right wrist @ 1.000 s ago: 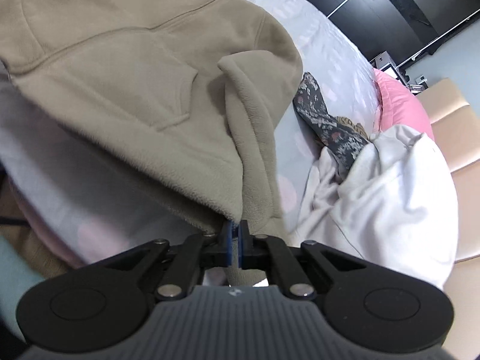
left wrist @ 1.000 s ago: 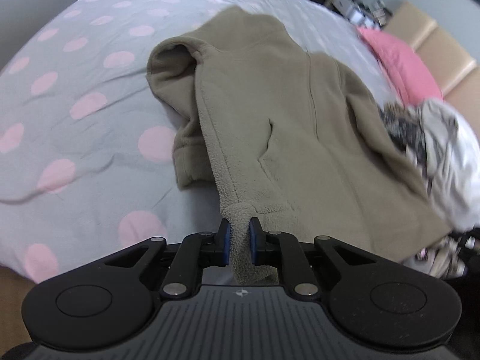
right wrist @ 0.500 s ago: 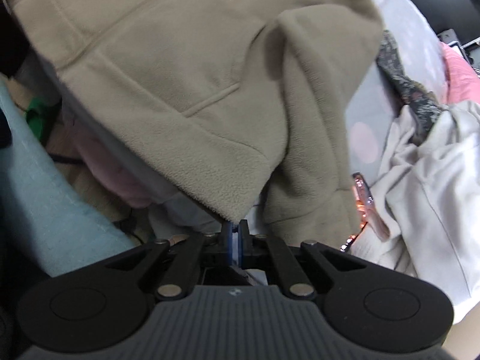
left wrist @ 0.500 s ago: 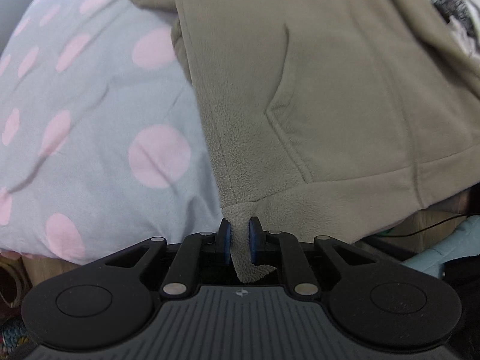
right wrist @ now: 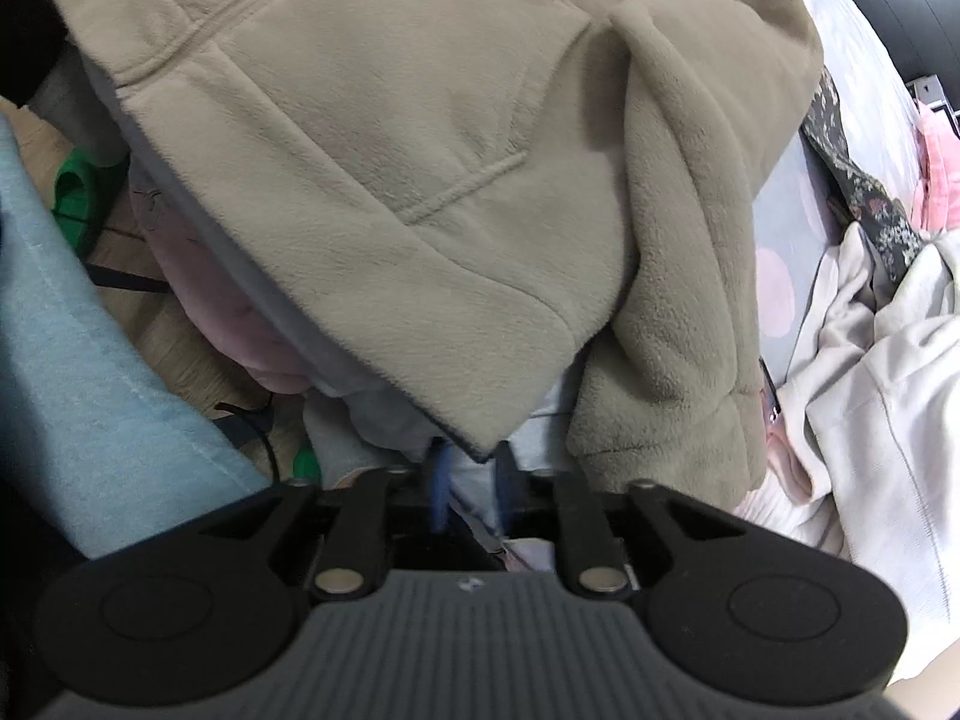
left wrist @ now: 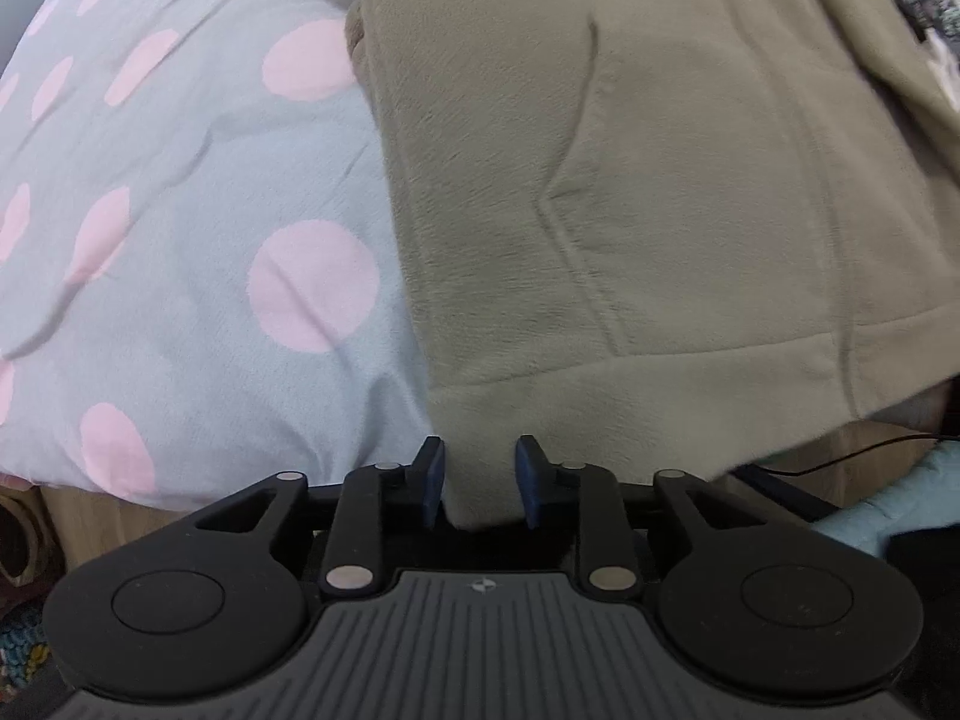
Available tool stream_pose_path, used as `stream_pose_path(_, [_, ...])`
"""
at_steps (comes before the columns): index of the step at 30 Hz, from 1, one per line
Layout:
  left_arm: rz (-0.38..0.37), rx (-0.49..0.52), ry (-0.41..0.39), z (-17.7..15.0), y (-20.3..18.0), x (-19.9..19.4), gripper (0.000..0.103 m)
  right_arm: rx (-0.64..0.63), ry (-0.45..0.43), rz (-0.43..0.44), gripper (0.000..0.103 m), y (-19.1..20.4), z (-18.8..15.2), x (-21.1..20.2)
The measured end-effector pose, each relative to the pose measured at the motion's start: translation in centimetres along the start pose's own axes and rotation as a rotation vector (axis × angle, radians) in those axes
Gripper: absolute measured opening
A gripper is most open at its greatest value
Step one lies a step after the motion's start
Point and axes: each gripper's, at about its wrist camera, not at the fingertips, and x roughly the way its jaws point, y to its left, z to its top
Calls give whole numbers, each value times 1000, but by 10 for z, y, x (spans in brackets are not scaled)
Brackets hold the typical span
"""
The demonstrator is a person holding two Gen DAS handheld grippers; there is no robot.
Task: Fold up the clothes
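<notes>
An olive-tan fleece jacket (left wrist: 660, 192) lies spread on the bed, its hem hanging over the near edge. My left gripper (left wrist: 478, 480) is open, and the hem's left corner hangs loose between its blue pads. In the right wrist view the jacket (right wrist: 420, 150) drapes over the bed edge with a sleeve (right wrist: 678, 300) folded down its right side. My right gripper (right wrist: 471, 483) is open, just below the hem's right corner, which hangs free above the blurred pads.
The bed has a grey cover with pink dots (left wrist: 180, 252). A white garment (right wrist: 870, 408) and a dark patterned cloth (right wrist: 858, 192) lie to the jacket's right. A light blue fabric (right wrist: 78, 330), a green object (right wrist: 75, 198) and cables lie on the wooden floor below.
Both grippers pulled the jacket's hem toward the bed's near edge, then opened and let the hem corners go. Both cameras dropped lower.
</notes>
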Motion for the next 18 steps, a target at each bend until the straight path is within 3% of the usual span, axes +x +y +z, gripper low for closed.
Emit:
stream_pose_path(9, [-91, 33, -174, 11, -19, -46, 28, 18, -61, -10, 35, -12, -7, -37])
stream_pose_path(14, [-106, 95, -283, 32, -39, -62, 28, 140, -112, -13, 35, -55, -14, -48])
stream_pose_path(18, [-120, 85, -364, 55, -43, -61, 28, 268, -139, -13, 35, -97, -21, -48])
